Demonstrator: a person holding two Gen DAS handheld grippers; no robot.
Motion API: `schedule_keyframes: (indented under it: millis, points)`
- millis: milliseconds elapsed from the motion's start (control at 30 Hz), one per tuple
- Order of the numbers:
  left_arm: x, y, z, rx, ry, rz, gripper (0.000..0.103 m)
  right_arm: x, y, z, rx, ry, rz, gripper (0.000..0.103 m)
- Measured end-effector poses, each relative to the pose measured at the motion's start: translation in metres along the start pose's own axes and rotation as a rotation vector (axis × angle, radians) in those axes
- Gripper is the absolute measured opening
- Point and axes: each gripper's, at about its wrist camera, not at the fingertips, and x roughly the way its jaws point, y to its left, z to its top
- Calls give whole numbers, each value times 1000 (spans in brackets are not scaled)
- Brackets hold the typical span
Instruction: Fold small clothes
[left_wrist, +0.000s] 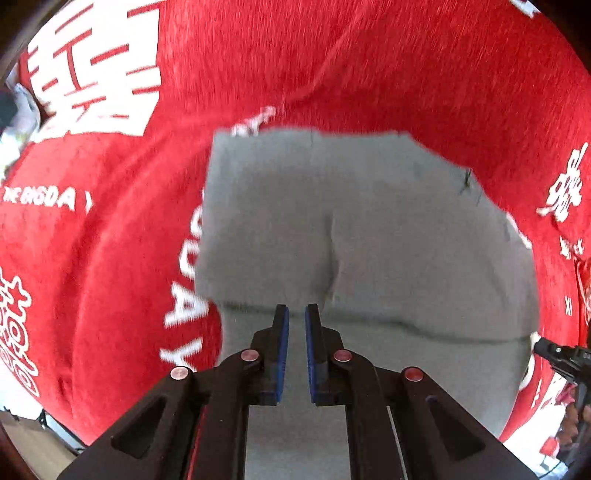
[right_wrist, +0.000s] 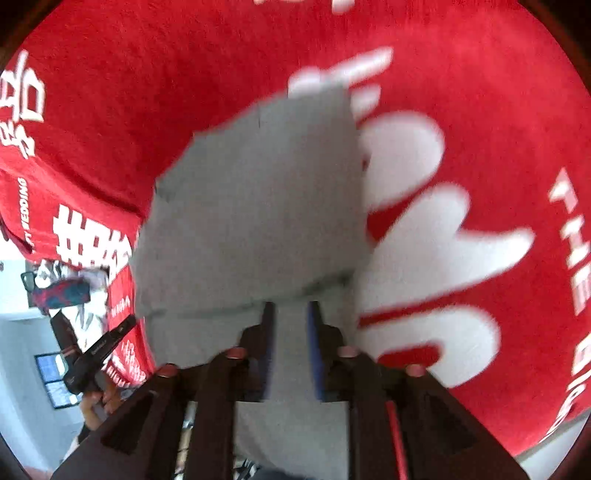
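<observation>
With the grey garment (left_wrist: 369, 229) mid-frame on the red cloth (left_wrist: 258, 55), the left gripper (left_wrist: 294, 314) pinches its near edge — the right gripper (right_wrist: 291, 310) stands open, ungripping — so lifting may skew the fold

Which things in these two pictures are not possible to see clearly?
- Grey fabric garment: its near end is hidden under the left gripper in the left wrist view, so its type is unclear.
- Right wrist view: motion blur hides whether the right gripper pinches the garment.
- White lettering on the red cloth: blurred and cut by the edges.
</observation>
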Motion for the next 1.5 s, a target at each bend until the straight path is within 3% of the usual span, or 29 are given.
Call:
schedule_keyframes:
  millis: [33, 133, 267, 300, 333, 400, 500, 600, 700, 800, 1000, 1200, 1267, 1367, 1500]
  points:
    - [-2, -4, 7, 6, -19, 0, 10, -5, -9, 13, 31, -51, -13, 68]
    - [6, -23, 21, 27, -31, 5, 10, 3, -26, 45, 95, -80, -18, 68]
    - [32, -49, 34, 78, -13, 25, 11, 32, -34, 70, 128, -43, -5, 65]
    - [38, -53, 35, 89, -2, 38, 11, 39, -29, 75, 126, -29, 1, 53]
    - [47, -58, 32, 101, 10, 54, 11, 43, -25, 79, 109, -9, 5, 5]
    - [52, -60, 28, 107, 22, 75, 11, 38, -12, 83, 25, -5, -28, 8]
    - [55, -59, 22, 102, 17, 89, 11, 28, 11, 79, -173, -34, -150, 8]
    - [57, -60, 19, 112, 11, 96, 11, 38, -6, 83, -166, 8, -226, 8]
    - [57, -64, 19, 130, 12, 110, 11, 33, -16, 83, -117, -8, -207, 8]
    - [54, -62, 20, 129, 19, 111, 11, 17, -16, 75, -98, -8, -245, 9]
    - [38, -54, 18, 102, 5, 112, 11, -9, 16, 39, -194, -16, -198, 9]
    - [50, -53, 14, 117, 32, 136, 11, 28, 32, 3, -236, 75, -245, 8]
    - [49, -52, 14, 112, 32, 133, 11, 26, 28, -2, -214, 67, -223, 8]
    - [44, -48, 12, 105, 41, 128, 11, 17, 24, -5, -175, 92, -257, 14]
    - [37, -45, 7, 118, 69, 155, 11, 8, 26, -11, -160, 86, -265, 15]
